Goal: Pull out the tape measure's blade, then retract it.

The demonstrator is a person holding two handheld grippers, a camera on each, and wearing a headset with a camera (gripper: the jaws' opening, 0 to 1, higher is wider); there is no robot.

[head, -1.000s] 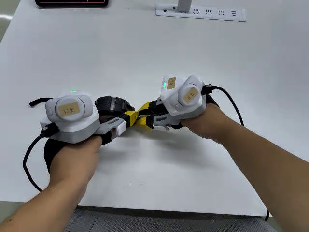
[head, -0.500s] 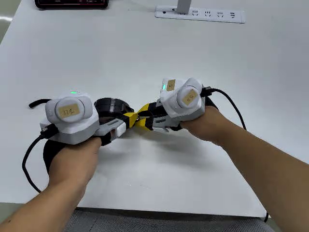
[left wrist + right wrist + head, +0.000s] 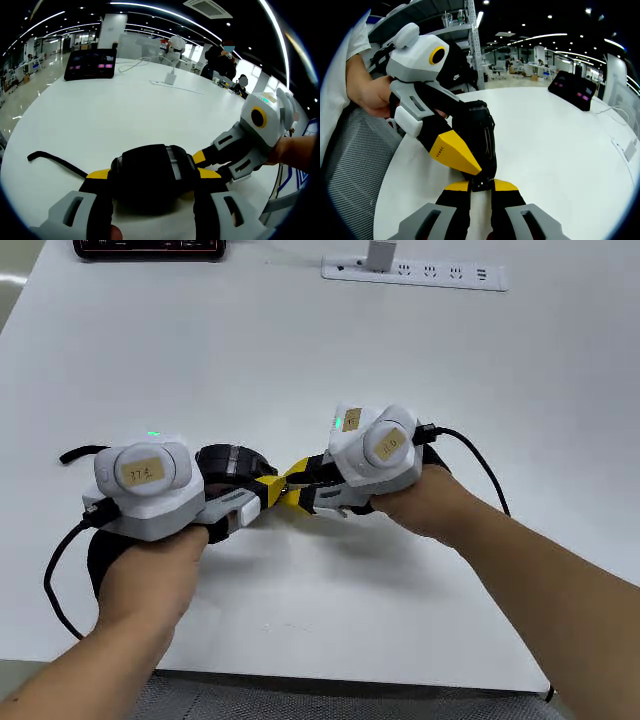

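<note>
A black tape measure (image 3: 232,462) sits low over the white table (image 3: 300,360), with my left gripper (image 3: 242,483) shut on its body. In the left gripper view the case (image 3: 150,172) sits between the yellow-tipped jaws of my left gripper (image 3: 152,176). My right gripper (image 3: 291,486) meets it from the right, its jaws closed on the blade's end hook. The right gripper view shows my right gripper (image 3: 480,186) pinching the small black hook (image 3: 480,183) right at the case (image 3: 479,132). No length of blade shows between hook and case.
A white power strip (image 3: 415,270) and a dark tablet (image 3: 148,247) lie at the table's far edge. The tape measure's black strap (image 3: 76,452) trails left on the table. Cables hang from both grippers. The table's near edge runs just under my forearms.
</note>
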